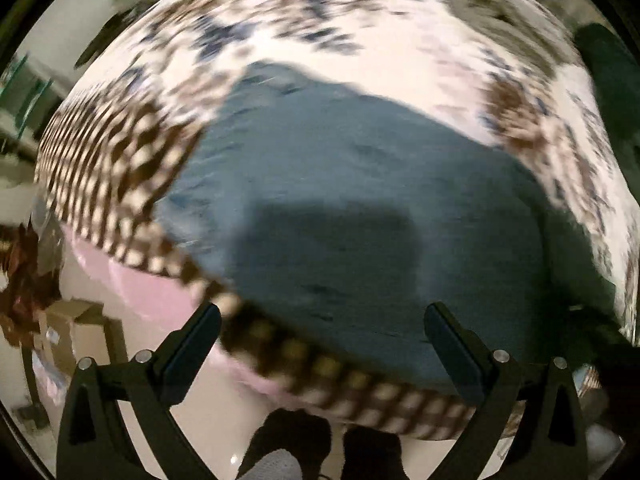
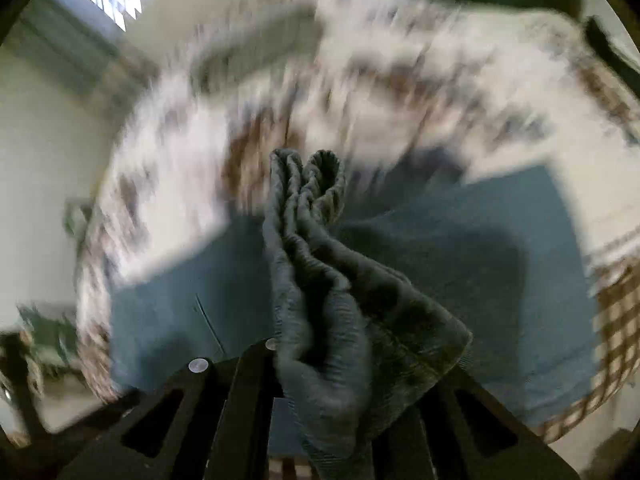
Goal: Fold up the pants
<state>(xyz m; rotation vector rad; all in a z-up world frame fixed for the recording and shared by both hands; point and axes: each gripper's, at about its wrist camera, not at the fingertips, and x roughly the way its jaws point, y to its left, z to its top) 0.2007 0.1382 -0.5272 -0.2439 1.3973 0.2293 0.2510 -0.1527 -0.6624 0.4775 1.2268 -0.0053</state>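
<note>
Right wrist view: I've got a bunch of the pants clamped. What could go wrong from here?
The right gripper holds only a bunched ribbed end of the dark teal pants, so layers may slip free. The left gripper hangs open, leaving the spread teal fabric unpinned; it could drag across the patterned bedspread.

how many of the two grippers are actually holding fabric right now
1. The right gripper is clamped on a bunched edge of the blue-grey fabric pants; the left gripper is open, holding nothing, above the patterned bedspread.
</note>
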